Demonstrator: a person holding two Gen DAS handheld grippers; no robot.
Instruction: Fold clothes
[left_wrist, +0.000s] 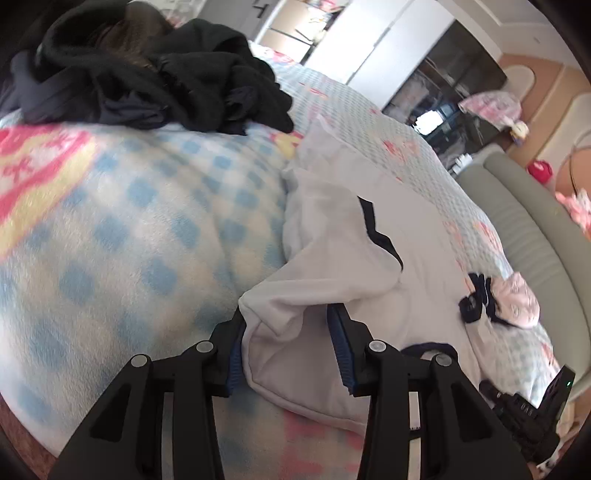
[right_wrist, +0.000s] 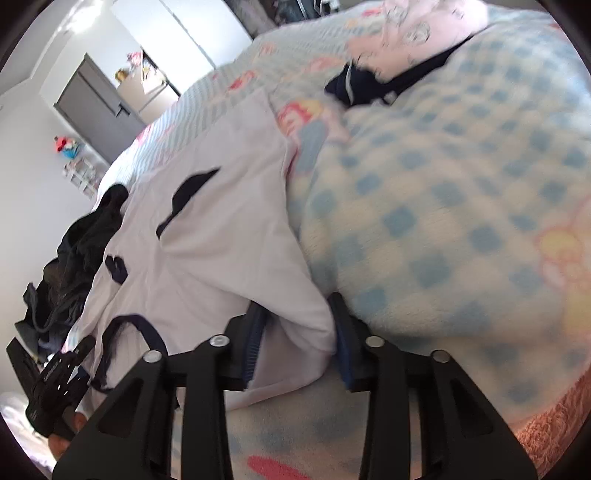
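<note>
A white garment (left_wrist: 325, 221) with navy trim lies spread on the bed, crumpled along its near edge. My left gripper (left_wrist: 287, 314) is shut on a bunched fold of that edge, and the cloth fills the gap between its blue pads. In the right wrist view the same white garment (right_wrist: 221, 240) runs away to the upper left. My right gripper (right_wrist: 295, 306) is shut on another fold of its edge. A navy neck band (right_wrist: 136, 321) lies between the two grips. Each gripper's black body shows at the edge of the other's view.
A fleecy blue-checked blanket (left_wrist: 129, 240) bulges beside the garment. A heap of black clothes (left_wrist: 166, 74) sits at the far end of the bed. A small pink and navy garment (left_wrist: 517, 299) lies near the grey padded bed edge (left_wrist: 517, 229). White wardrobes (left_wrist: 369, 37) stand behind.
</note>
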